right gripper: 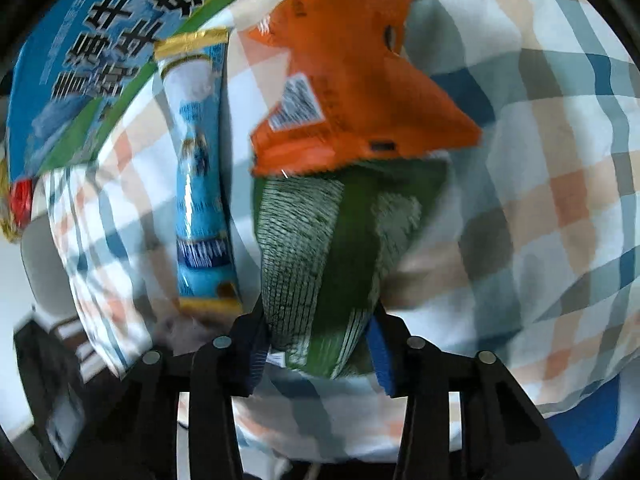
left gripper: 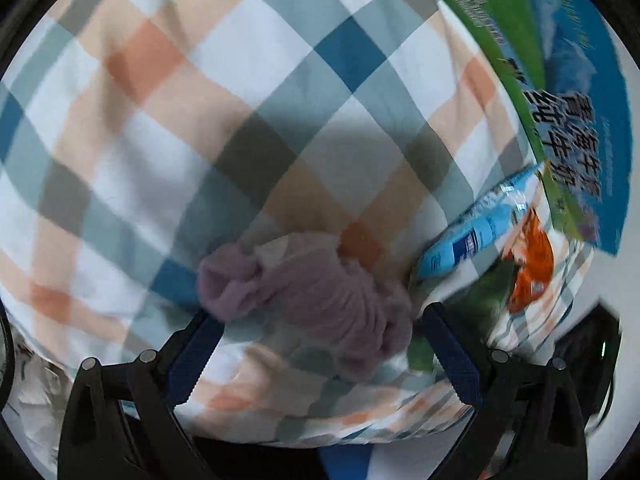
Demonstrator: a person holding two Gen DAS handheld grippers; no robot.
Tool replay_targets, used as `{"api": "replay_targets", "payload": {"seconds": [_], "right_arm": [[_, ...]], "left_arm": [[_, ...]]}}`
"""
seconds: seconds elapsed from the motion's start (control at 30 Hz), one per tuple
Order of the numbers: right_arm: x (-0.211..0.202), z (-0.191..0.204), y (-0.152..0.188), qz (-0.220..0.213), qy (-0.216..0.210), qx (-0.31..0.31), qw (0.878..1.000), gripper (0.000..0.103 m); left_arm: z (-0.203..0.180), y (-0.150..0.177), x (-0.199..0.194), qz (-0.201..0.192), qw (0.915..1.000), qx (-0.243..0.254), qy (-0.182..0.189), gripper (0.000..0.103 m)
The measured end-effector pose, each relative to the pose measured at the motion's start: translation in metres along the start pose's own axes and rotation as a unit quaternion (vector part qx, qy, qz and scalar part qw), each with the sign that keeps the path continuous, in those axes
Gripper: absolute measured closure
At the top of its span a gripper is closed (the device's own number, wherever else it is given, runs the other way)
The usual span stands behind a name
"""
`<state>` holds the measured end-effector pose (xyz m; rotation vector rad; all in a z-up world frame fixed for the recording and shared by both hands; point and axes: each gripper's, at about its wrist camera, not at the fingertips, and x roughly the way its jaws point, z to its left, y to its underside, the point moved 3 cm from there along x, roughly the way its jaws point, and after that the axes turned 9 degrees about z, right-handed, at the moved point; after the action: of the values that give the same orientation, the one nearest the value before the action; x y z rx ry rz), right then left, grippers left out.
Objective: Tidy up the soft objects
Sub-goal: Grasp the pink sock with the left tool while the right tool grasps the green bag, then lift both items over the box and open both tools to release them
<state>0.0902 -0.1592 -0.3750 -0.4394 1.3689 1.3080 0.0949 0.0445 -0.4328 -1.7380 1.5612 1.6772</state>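
A mauve fuzzy cloth (left gripper: 316, 300) lies crumpled on the plaid sheet (left gripper: 200, 120), between the tips of my left gripper (left gripper: 316, 320), whose jaws stand wide apart around it. My right gripper (right gripper: 316, 336) has its jaws against the near end of a green snack packet (right gripper: 320, 248). An orange packet (right gripper: 352, 92) lies over the green packet's far end. A light blue stick packet (right gripper: 200, 168) lies just to its left. The blue (left gripper: 472, 232), orange (left gripper: 532, 264) and green (left gripper: 488, 296) packets also show at the right in the left wrist view.
A blue and green carton with Chinese lettering (right gripper: 92, 72) stands at the far left of the sheet, also seen at the upper right in the left wrist view (left gripper: 560, 80). A red and yellow packet (right gripper: 18, 204) sits by the carton. The plaid sheet (right gripper: 540, 160) spreads to the right.
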Motion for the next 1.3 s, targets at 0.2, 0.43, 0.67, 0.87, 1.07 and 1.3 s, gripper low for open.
{"api": "replay_targets", "payload": {"seconds": [0.2, 0.43, 0.67, 0.87, 1.07, 1.3], "right_arm": [[-0.01, -0.001, 0.009, -0.016, 0.041, -0.043, 0.998, 0.053], [0.003, 0.013, 0.0, -0.028, 0.08, -0.047, 0.995, 0.041], [0.001, 0.017, 0.019, -0.01, 0.107, -0.099, 0.989, 0.061], [0.006, 0.031, 0.022, -0.028, 0.144, -0.132, 0.98, 0.058], [0.026, 0.044, 0.032, -0.038, 0.18, -0.137, 0.973, 0.057], [0.038, 0.062, 0.046, -0.051, 0.2, -0.15, 0.967, 0.064]], "left_arm": [[-0.013, -0.009, 0.008, -0.021, 0.9973, 0.035, -0.061, 0.052], [-0.038, -0.004, -0.013, -0.057, 0.978, 0.121, -0.16, 0.058], [-0.075, 0.009, -0.008, -0.071, 0.9175, 0.252, -0.299, 0.057], [-0.085, -0.002, 0.037, -0.042, 0.9152, 0.25, -0.313, 0.055], [-0.086, 0.005, 0.045, -0.071, 0.9146, 0.25, -0.31, 0.058], [-0.075, 0.02, 0.045, -0.096, 0.9164, 0.247, -0.299, 0.062]]}}
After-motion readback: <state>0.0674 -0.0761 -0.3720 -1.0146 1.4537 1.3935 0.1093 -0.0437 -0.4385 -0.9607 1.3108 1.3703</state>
